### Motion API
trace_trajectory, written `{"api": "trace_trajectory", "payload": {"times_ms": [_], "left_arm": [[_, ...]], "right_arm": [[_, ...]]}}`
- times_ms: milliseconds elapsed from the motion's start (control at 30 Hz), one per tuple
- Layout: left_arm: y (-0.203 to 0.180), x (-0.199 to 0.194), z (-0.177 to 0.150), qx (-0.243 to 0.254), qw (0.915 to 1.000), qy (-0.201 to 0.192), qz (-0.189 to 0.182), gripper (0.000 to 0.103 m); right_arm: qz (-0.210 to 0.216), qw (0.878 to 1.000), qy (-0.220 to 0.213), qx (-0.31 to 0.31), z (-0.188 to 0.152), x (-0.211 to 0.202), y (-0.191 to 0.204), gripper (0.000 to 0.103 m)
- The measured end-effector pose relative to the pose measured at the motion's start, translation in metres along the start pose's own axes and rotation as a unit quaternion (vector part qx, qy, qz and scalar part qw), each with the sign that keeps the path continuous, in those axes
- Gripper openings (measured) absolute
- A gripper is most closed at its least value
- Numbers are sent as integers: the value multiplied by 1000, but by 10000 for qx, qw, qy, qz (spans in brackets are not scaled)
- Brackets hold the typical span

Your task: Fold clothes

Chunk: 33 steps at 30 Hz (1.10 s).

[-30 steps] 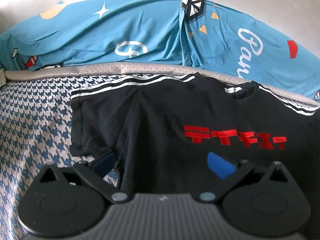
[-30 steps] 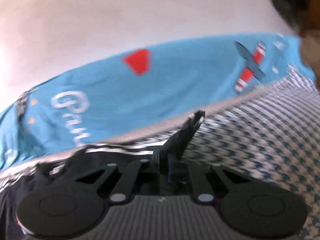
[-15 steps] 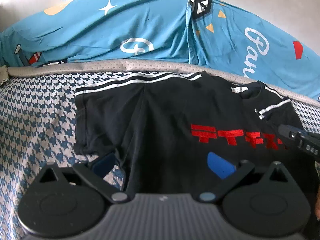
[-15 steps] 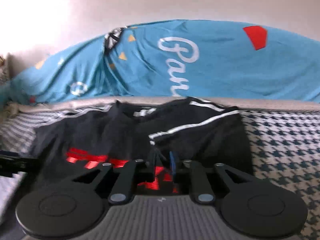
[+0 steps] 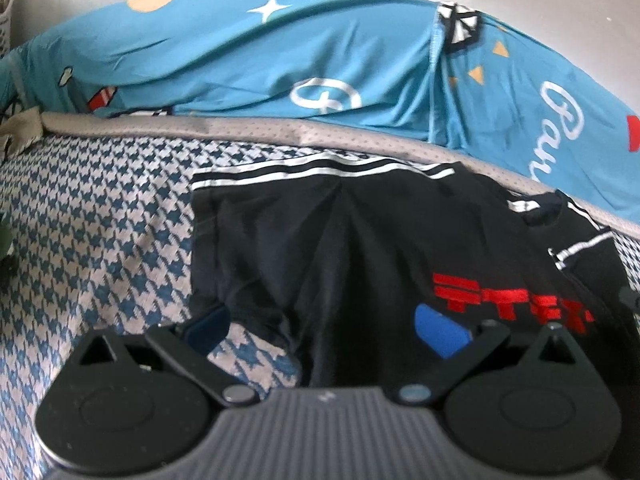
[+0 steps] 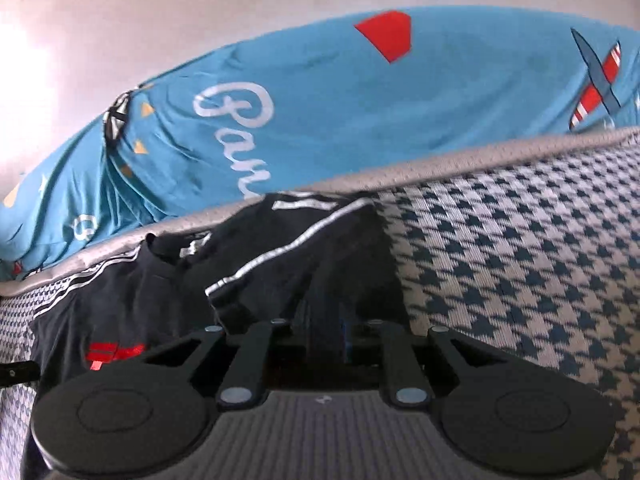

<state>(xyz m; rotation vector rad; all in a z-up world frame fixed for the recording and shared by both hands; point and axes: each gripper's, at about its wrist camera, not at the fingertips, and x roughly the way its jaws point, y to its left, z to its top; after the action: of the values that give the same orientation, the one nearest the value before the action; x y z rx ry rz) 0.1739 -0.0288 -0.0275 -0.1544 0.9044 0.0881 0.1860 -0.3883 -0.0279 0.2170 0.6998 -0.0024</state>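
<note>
While the black cotton T-shirt with white stripes and red lettering [image 5: 360,248] lies on the houndstooth bed cover [image 5: 100,248], the right claw [image 6: 326,330] pinches its sleeve folded inward; the left claw [image 5: 320,326] gapes wide over the other sleeve, seemingly next to fold.

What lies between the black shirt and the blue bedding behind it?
A grey mesh edging strip runs between the shirt and the blue bedding; on the left, some houndstooth cover too. The left wrist view shows it best.
</note>
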Motion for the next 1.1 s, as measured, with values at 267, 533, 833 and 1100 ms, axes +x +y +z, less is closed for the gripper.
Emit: {"api": "trace_trajectory", "payload": {"times_ms": [267,533,833,1100], "left_arm": [[25,1,14,-307,9994,-36,127,103],[54,4,30,-690,9975,-25,146,103],[66,18,35,-693,9973,3,235,103],[70,39,39,-767,9968,113,178,100]], "right_arm": [[-292,9988,306,-237,-12,0,12,28],[-453,9977,498,-106,-23,-12,24,29],[-309,9988,361,-139,-46,-52,53,31],[-264,9984,471,-153,-51,-52,57,31]]}}
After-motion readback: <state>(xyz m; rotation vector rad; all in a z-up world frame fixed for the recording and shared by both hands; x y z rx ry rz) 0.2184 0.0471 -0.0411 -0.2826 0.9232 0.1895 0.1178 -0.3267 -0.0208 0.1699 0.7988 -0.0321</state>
